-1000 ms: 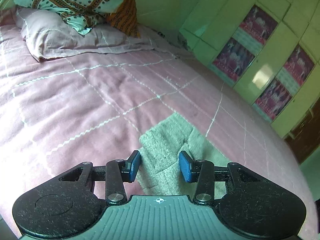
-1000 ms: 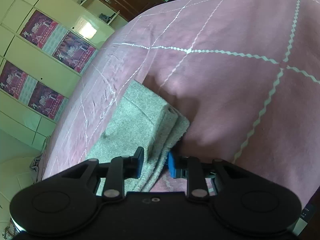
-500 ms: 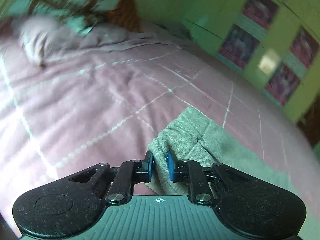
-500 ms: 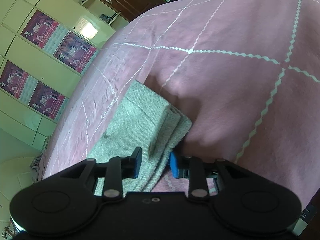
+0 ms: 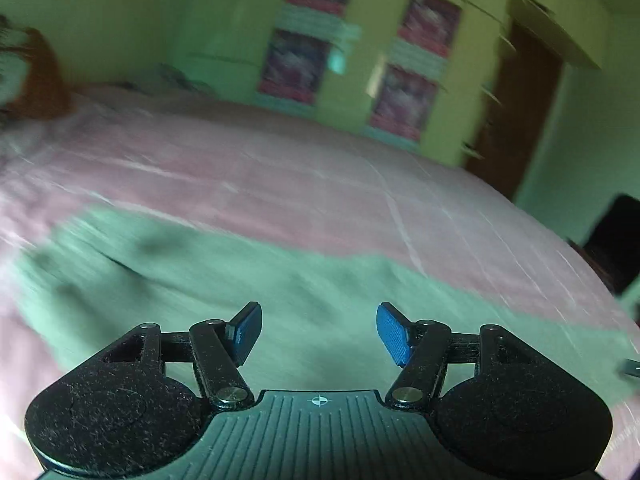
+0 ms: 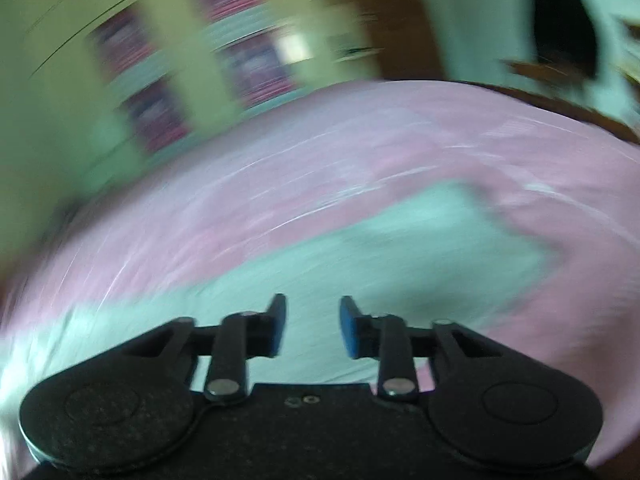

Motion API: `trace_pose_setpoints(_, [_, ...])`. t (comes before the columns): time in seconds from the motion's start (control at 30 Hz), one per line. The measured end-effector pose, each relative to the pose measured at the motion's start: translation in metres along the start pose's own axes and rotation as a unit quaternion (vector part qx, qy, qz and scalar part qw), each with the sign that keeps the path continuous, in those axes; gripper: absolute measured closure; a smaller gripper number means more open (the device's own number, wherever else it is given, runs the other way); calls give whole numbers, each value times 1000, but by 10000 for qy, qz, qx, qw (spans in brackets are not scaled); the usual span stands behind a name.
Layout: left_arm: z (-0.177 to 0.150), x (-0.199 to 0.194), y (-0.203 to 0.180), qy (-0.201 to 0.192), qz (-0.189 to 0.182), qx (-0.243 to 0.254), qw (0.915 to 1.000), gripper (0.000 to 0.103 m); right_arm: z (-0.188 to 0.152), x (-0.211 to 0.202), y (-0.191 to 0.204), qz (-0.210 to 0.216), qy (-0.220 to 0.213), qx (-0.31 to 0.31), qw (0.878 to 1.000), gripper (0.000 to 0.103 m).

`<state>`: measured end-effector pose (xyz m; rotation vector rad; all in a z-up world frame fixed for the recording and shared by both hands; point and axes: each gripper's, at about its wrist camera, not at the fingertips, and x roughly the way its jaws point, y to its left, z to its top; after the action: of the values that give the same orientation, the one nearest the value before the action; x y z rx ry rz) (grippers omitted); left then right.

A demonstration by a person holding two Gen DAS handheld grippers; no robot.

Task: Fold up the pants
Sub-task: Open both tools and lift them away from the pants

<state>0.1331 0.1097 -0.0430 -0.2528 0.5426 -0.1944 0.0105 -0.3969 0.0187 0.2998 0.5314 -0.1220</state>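
The grey-green pants [image 5: 240, 272] lie in a long band across the pink bedspread [image 5: 280, 168], blurred by motion. My left gripper [image 5: 319, 320] hovers over them with its jaws wide and still opening; nothing is pinched between the blue pads [image 5: 394, 336]. In the right wrist view the pants [image 6: 420, 248] stretch away to a squared end at the right. My right gripper [image 6: 313, 312] hangs above the near part of the cloth. Its jaws are closing with a clear gap left, and no cloth is between the pads.
A pale green wardrobe with dark red posters [image 5: 296, 60] stands behind the bed. A brown door [image 5: 516, 120] is to its right. An orange-patterned pillow [image 5: 36, 76] shows at the far left. Pink bedspread [image 6: 320, 140] surrounds the pants.
The left gripper, closed on a fold of the pants half a second ago, has let go and opened wide. Both grippers have swung and rolled to face the wardrobe. The right gripper has left the folded corner.
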Motion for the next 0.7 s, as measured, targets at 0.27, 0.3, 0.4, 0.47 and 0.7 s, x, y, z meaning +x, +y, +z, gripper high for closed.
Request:
trace_pose_setpoints(0.27, [-32,20,-58,995,84,1273,9868,36,-42,34,69,223,846,-1939,9771,92])
trace_pose_setpoints(0.3, [-28,15,-61,799,-65,1182,9898,36,-36,33,67,132,828,-1824,9796,92])
trace_pose_setpoints(0.4, [-28,21,-72,630,-467,899,9929,35,-29,24,72,375,483,-1613,9850,86])
trace_pose_setpoints(0.47, [-40,43,-82,1109,-379,1137,9866,26,-30,31,80,599,575,-1485,9854,81])
trace_pose_setpoints(0.7, [0,46,-76,422,-107,1085,9931,25,-19,50,111,556,622,-1734,9813,81])
